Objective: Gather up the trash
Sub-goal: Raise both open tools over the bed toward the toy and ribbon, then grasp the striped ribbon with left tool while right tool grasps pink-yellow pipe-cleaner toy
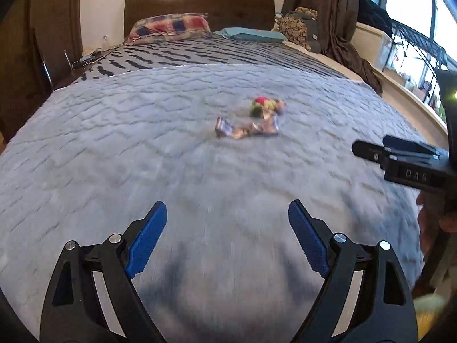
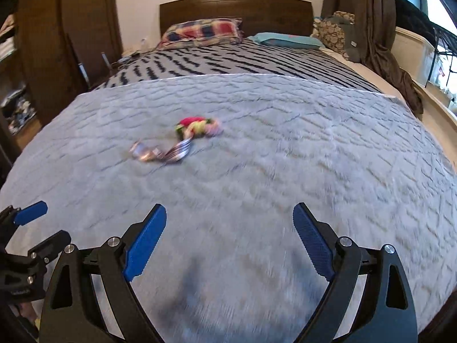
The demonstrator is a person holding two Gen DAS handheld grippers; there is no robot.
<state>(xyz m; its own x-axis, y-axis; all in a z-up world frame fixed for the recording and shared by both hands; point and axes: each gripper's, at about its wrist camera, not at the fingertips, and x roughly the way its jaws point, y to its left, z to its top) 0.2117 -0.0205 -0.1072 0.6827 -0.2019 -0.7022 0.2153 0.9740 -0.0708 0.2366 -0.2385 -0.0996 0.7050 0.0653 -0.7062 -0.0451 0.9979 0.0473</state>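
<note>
Left tongs (image 1: 227, 235): wide, empty, low over the bed (image 1: 85, 148); right tongs (image 2: 230, 238): wide, empty, likewise over the near part of the bed.

Trash, two items, both ahead of the tongs near the middle of the grey cover, blurred:
- silver wrapper (image 1: 247, 128): nearer item; flattened and twisted; long axis runs crosswise to both tongs, roughly left to right; ahead and slightly right of the left tongs, ahead and left of the right tongs (image 2: 160, 153);
- coloured wad (image 1: 265, 105): red, green and yellow, crumpled; just beyond the wrapper, seemingly touching its right end; no clear long axis; exact make cannot be told (image 2: 198, 125).

Step in hand, judged: reach toward the trash; nothing gripped yet.

Handling note: take the wrapper first, being nearer; come in from above with the blue pads astride its narrow twisted waist, across the long axis, not along it; press lightly so the pads catch foil and not the quilted cover; close fully, since thin foil slips; the wad suits the other tongs.

Other: pillows (image 1: 171, 27) and headboard (image 1: 200, 3) far beyond.
</note>
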